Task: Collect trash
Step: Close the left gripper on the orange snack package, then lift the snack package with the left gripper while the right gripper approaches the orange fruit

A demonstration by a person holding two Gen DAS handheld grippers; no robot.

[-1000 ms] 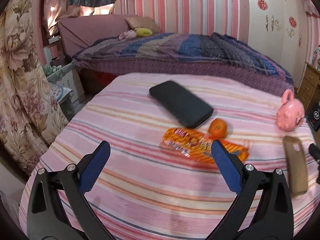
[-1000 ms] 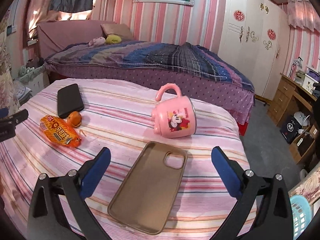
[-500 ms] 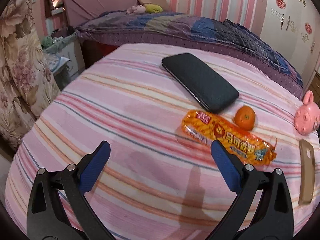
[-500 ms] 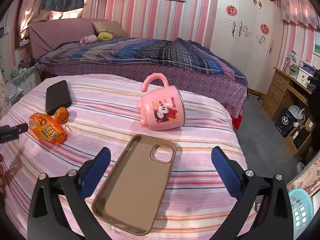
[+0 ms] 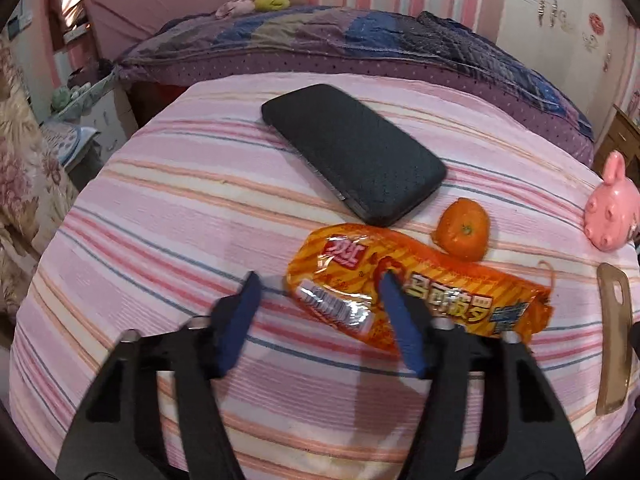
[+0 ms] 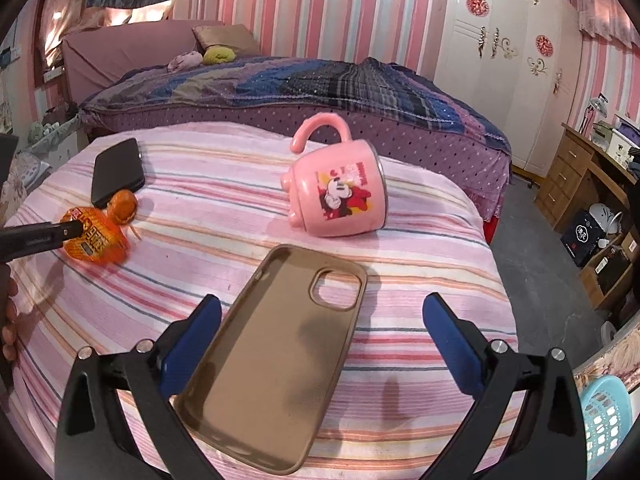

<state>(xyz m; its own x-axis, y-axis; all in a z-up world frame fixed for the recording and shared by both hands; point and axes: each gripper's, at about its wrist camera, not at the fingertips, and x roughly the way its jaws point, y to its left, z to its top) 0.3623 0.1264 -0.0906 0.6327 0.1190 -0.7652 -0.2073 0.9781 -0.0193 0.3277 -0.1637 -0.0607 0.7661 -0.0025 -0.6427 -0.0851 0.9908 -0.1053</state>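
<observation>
My left gripper (image 5: 320,286) tilts steeply down over the striped pink cloth (image 5: 168,216); its jaws have just been closing, with the near end of the orange snack wrapper (image 5: 432,292) between them; whether the pads (image 5: 394,300) already press it I cannot tell. The wrapper lies just beside a small orange (image 5: 463,234) and a black phone (image 5: 352,152). My right gripper (image 6: 320,320) slopes down with jaws spread wide around a brown phone case (image 6: 276,360), not pinching it; a pink mug (image 6: 340,192) lies on its side beyond.
</observation>
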